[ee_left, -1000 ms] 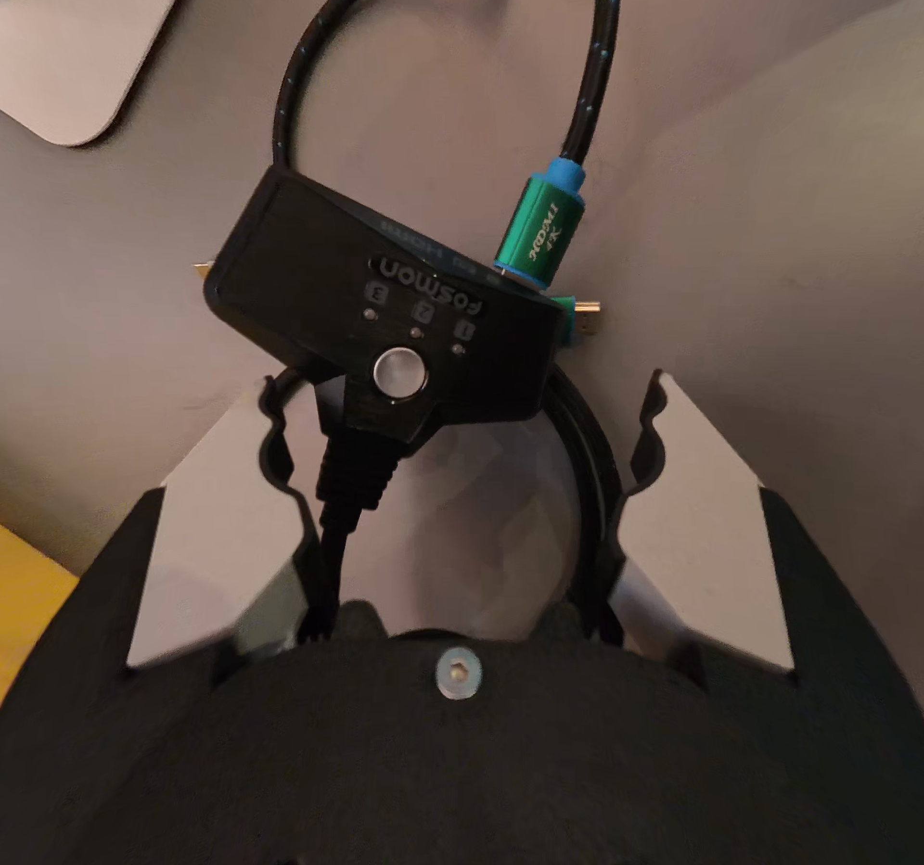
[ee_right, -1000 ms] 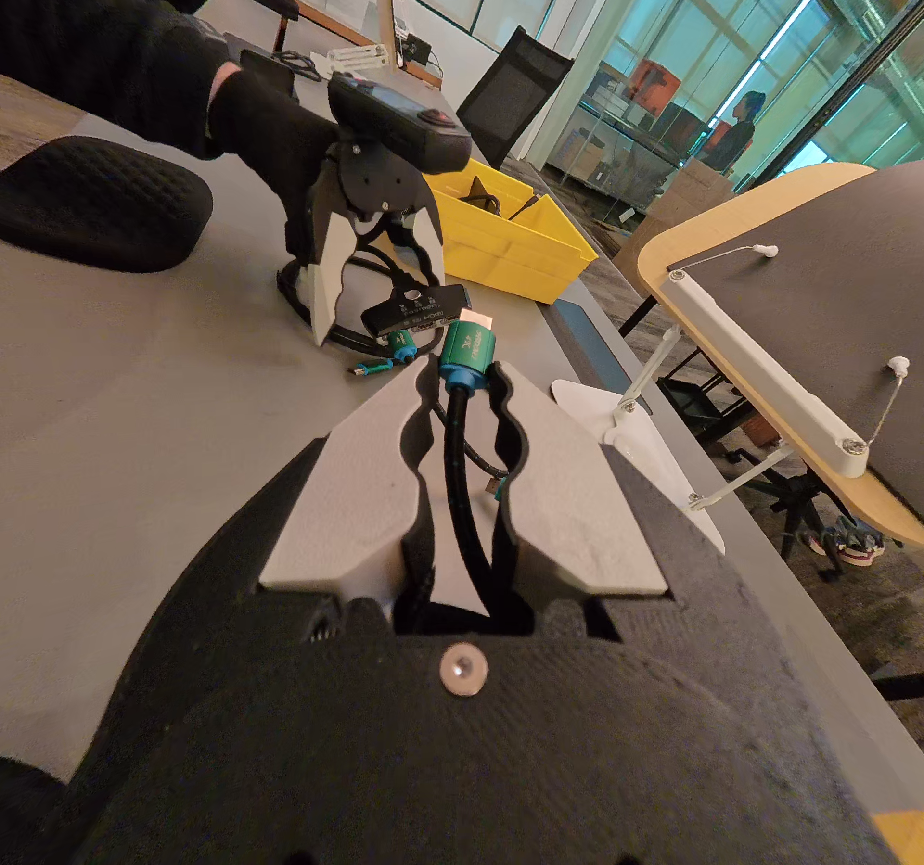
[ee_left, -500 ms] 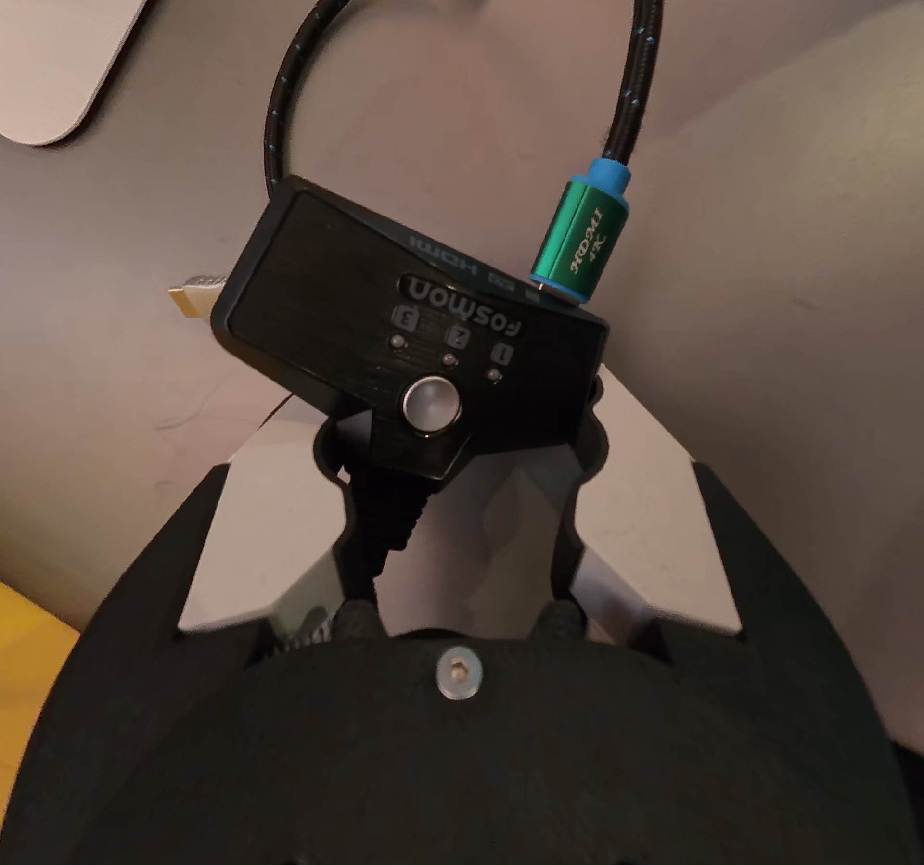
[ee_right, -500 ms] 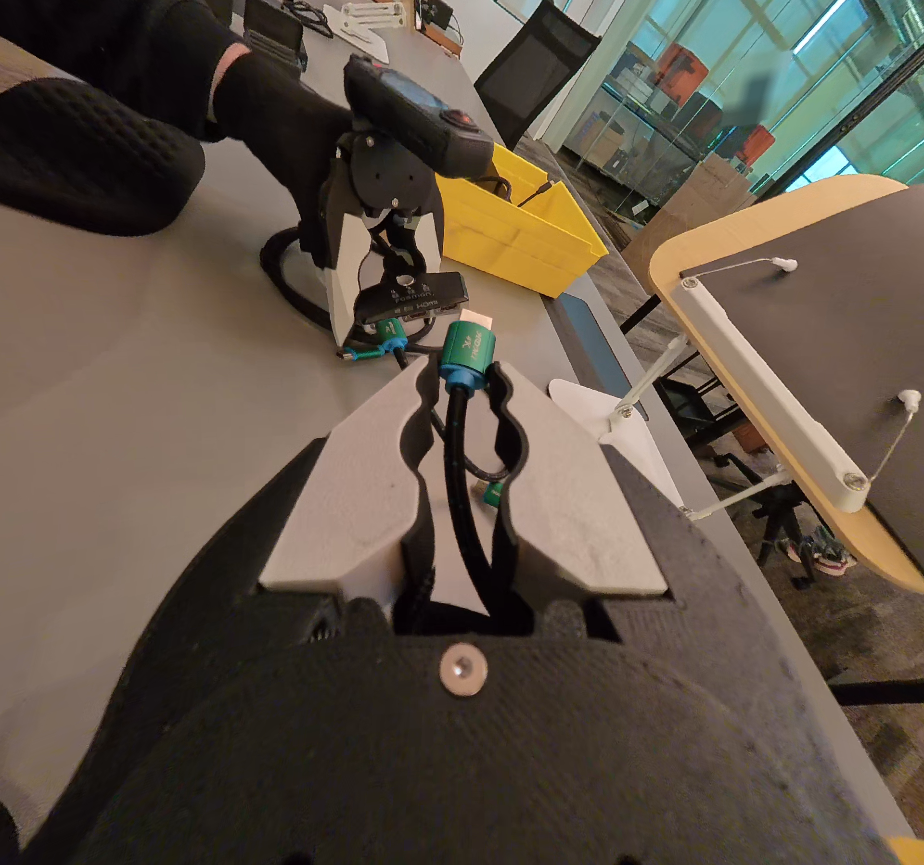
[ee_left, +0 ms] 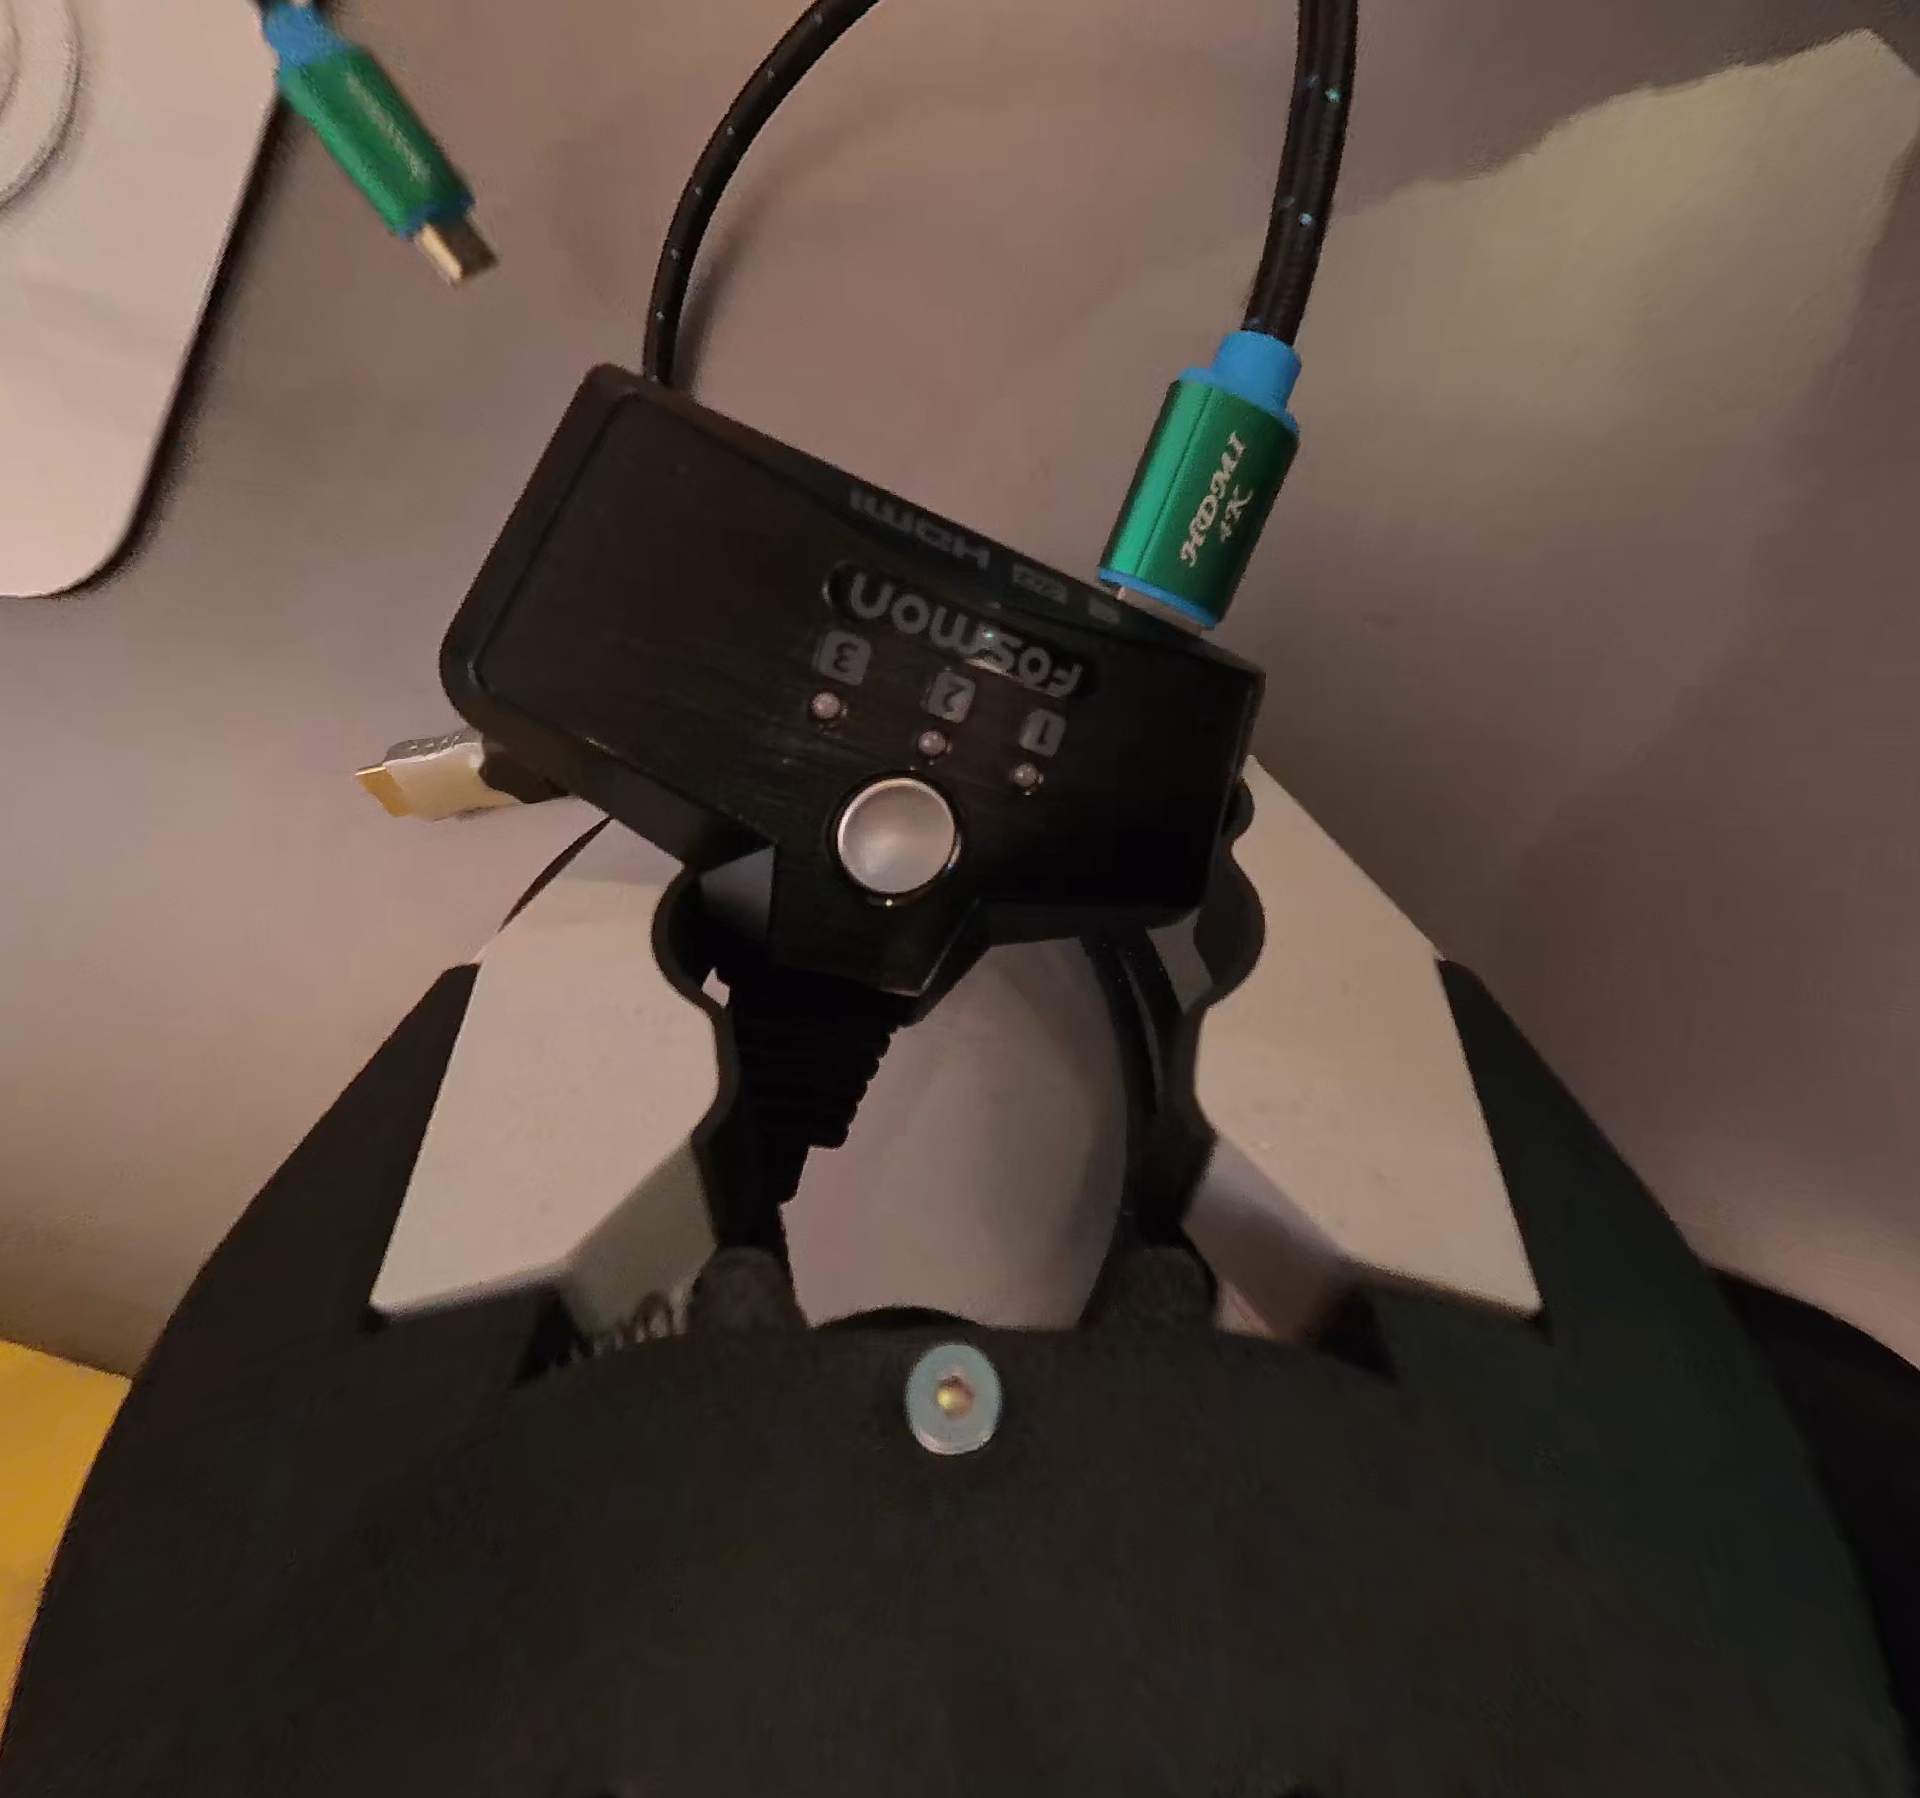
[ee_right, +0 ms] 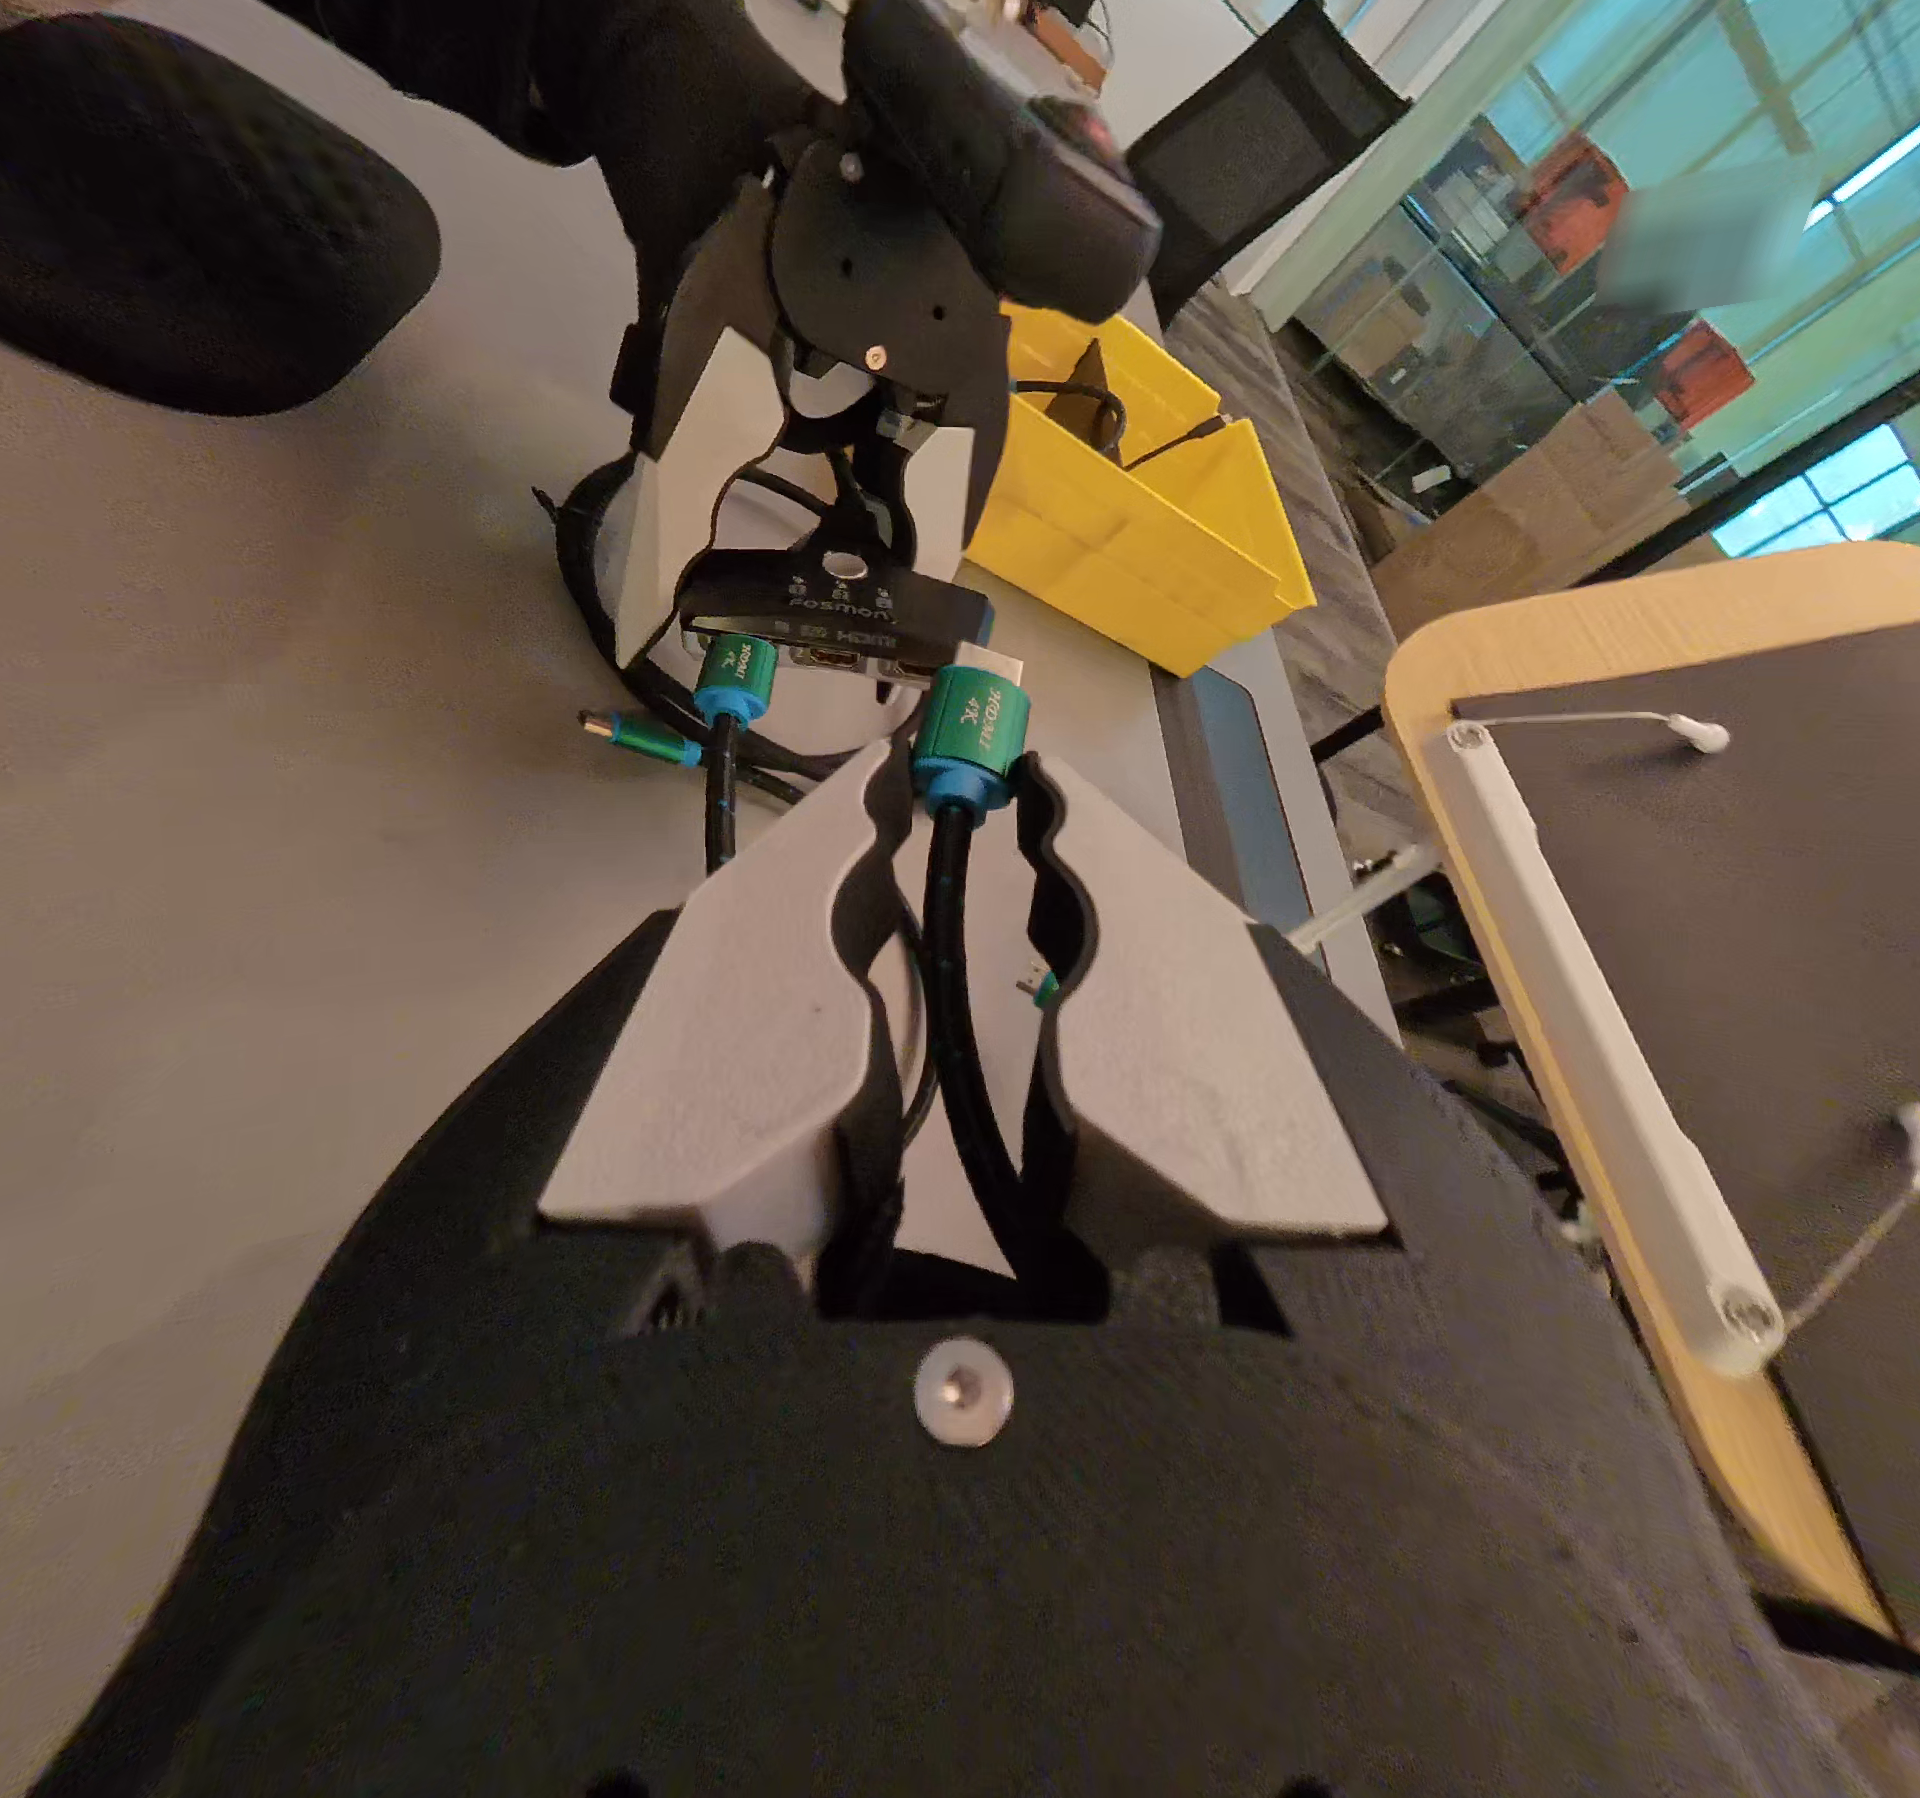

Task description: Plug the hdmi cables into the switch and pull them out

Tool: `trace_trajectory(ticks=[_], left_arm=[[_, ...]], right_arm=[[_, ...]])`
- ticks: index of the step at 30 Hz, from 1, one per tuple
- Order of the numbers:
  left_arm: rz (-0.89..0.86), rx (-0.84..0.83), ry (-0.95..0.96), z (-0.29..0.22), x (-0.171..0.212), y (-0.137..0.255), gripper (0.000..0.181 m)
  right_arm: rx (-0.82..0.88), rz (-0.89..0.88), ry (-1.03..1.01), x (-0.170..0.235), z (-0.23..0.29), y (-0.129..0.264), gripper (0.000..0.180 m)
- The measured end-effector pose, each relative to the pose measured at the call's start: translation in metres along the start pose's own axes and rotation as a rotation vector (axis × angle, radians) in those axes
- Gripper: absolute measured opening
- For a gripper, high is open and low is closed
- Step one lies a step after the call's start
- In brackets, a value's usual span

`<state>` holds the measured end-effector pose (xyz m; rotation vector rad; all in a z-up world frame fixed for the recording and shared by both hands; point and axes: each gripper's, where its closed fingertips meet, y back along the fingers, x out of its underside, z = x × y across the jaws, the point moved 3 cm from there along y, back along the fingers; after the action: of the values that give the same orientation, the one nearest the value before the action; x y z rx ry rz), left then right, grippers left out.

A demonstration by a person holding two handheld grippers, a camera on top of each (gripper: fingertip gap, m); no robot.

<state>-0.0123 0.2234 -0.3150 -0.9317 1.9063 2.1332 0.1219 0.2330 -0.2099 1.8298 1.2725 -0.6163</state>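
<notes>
Right gripper (ee_right: 961, 772) has brought its plug (ee_right: 971, 725) up to the switch (ee_left: 831, 688); second plug enters upper left of left view. Left gripper (ee_left: 956, 907) clamps switch at frame centre. One plug (ee_left: 1195, 512) seated. Right gripper clamps its plug's cable end.

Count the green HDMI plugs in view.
4. Plugged plug sits in the switch; held plug in the right gripper, near the ports; loose plug lies on the table near the switch; fourth plug peeks between that gripper's fingers. Others may be hidden.
</notes>
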Motion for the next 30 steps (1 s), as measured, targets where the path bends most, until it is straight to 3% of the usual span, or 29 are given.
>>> trace_trajectory(ticks=[12, 30], left_arm=[[0.059, 0.052, -0.065, -0.001, -0.008, 0.008, 0.093], [0.117, 0.075, -0.076, 0.000, -0.010, 0.003, 0.093]], right_arm=[[-0.122, 0.037, 0.031, 0.020, 0.008, -0.052, 0.018], [-0.117, 0.037, -0.010, 0.032, 0.010, -0.059, 0.018]])
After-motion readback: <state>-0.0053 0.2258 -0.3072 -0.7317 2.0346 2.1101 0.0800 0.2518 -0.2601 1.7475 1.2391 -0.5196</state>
